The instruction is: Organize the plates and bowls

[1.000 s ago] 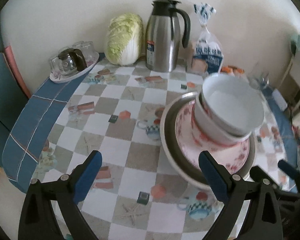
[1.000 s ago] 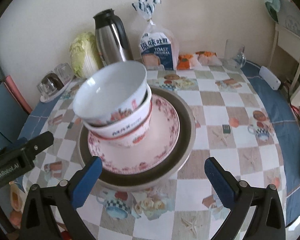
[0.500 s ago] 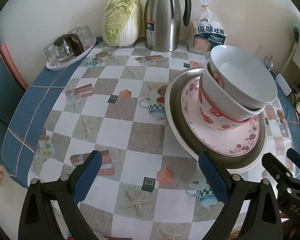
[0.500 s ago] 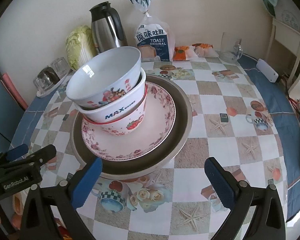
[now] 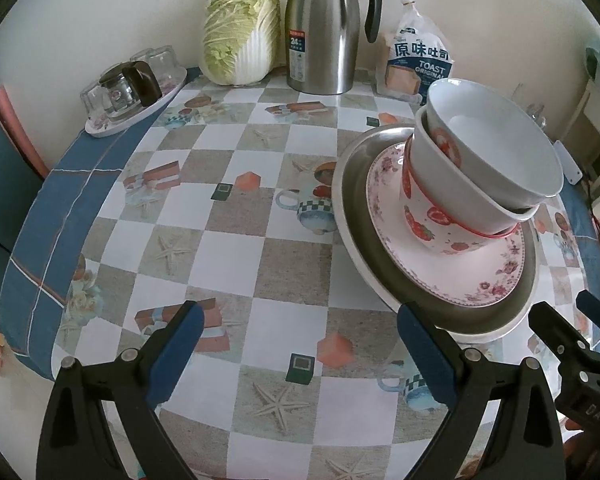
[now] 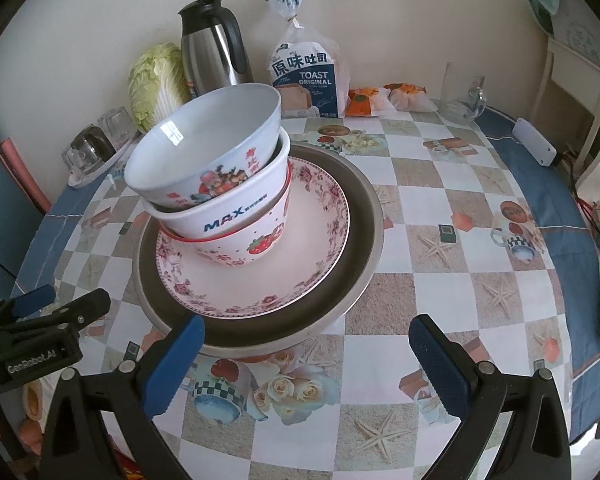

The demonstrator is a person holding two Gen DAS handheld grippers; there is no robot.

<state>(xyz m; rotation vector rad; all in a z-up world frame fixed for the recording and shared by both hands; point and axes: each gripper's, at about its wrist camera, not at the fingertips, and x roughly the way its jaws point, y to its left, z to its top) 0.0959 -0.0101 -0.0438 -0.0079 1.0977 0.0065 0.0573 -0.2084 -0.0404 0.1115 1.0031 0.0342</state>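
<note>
Three bowls sit nested in a leaning stack on two plates, on a round table [image 6: 432,240] covered with a checked cloth. Going left to right in the right wrist view: a tray of upturned glasses [image 6: 100,140] at the far left edge, then a napa cabbage [image 6: 154,80] against the wall, a steel thermos jug [image 6: 214,44], a bag of toast bread [image 6: 306,76], some orange-printed packets [image 6: 384,98], a clear glass jug [image 6: 462,96] and a white box [image 6: 534,142] on the blue border at the right.

Left of centre, the metal plate [image 6: 360,216] lies flat on the cloth, with the floral plate [image 6: 300,256] inside it. On the floral plate's left half stands the strawberry bowl [image 6: 256,246], holding the MAX bowl [image 6: 228,220], which holds the white top bowl [image 6: 204,148], tilted toward the left.

Neither gripper touches anything. The left gripper [image 5: 296,354] hangs low over bare cloth with its blue-padded fingers spread wide and nothing between them; the plate stack lies to its right, the metal plate's rim just behind its right finger. The right gripper [image 6: 306,362] is likewise spread and empty, poised near the table's front edge with the metal plate's near rim just beyond its left finger
</note>
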